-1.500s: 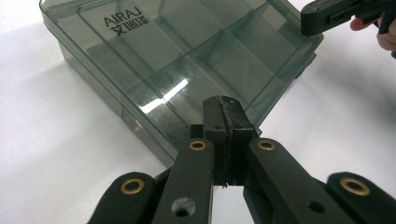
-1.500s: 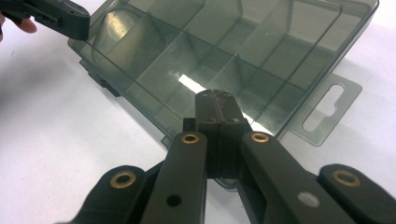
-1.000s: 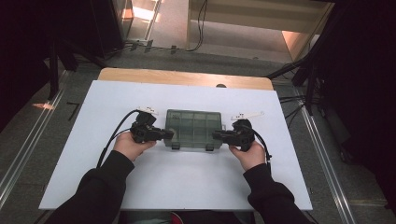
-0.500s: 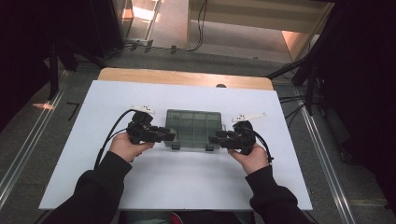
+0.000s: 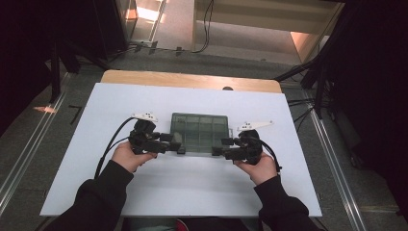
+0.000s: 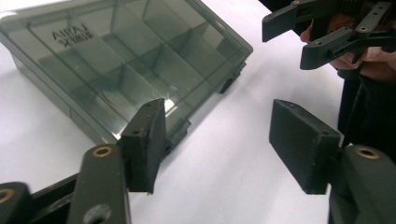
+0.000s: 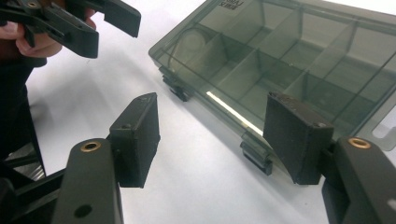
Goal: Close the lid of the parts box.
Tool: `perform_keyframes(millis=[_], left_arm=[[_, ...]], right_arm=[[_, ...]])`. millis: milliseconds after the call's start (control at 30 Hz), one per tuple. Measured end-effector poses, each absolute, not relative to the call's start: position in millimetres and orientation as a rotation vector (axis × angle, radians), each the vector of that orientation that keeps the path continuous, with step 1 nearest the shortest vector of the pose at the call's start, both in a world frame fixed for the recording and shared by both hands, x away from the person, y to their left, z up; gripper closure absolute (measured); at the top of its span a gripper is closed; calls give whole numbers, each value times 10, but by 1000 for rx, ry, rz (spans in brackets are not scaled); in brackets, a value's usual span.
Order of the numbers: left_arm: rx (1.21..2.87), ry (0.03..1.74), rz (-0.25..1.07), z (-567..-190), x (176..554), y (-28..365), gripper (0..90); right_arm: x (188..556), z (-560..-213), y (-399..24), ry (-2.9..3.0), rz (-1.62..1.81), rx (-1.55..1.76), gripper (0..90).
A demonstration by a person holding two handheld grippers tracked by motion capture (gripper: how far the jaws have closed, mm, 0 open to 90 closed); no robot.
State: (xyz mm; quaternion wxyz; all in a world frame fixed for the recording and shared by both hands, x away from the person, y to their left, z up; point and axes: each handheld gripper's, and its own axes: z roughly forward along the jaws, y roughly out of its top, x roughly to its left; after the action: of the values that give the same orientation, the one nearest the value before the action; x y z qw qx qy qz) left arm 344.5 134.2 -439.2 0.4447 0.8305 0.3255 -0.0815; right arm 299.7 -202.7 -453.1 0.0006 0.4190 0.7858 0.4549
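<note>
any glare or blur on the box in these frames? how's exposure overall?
High view: white table bright, surroundings near black, organizer box small and soft. Left gripper view: sharp glare spot on the lid, lettering readable, near pads slightly soft. Right gripper view: thin glare streak along the box's front edge, compartments visible through the tinted lid, no motion blur.

Black tongs [image 5: 180, 146], brass rivets, black sleeves [image 5: 98, 199].

Smoky plastic on a matt white top

The compartment box [image 6: 126, 60] is glossy, translucent grey-green plastic with a smooth lid. The table [image 5: 192, 187] has a matt white surface with a bare wood edge. Each hand-held gripper's pads [image 7: 137, 137] look matt black and finely grained.
</note>
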Motion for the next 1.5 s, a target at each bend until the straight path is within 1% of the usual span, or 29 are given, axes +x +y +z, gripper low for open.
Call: perform_keyframes(millis=[133,333,367,467,900,1500], left_arm=[[2053,791,-192,-4395,3390,1389,312],[2069,785,-154,-4427,3292,1444,303],[2070,785,-155,-4434,3281,1455,285],[2067,786,-178,-4462,3255,1496,283],[2077,796,-176,-4554,3114,1630,283],[2089,832,-130,-4601,3000,1831,283]], right_arm=[[2973,-4544,-2034,2473,1454,1309,315],[2925,-4575,-2034,2477,1467,1305,284],[2916,-4584,-2033,2479,1463,1301,281],[2885,-4622,-2023,2476,1448,1291,252],[2784,-4717,-2055,2485,1433,1294,251],[2613,-4807,-2198,2499,1419,1285,250]])
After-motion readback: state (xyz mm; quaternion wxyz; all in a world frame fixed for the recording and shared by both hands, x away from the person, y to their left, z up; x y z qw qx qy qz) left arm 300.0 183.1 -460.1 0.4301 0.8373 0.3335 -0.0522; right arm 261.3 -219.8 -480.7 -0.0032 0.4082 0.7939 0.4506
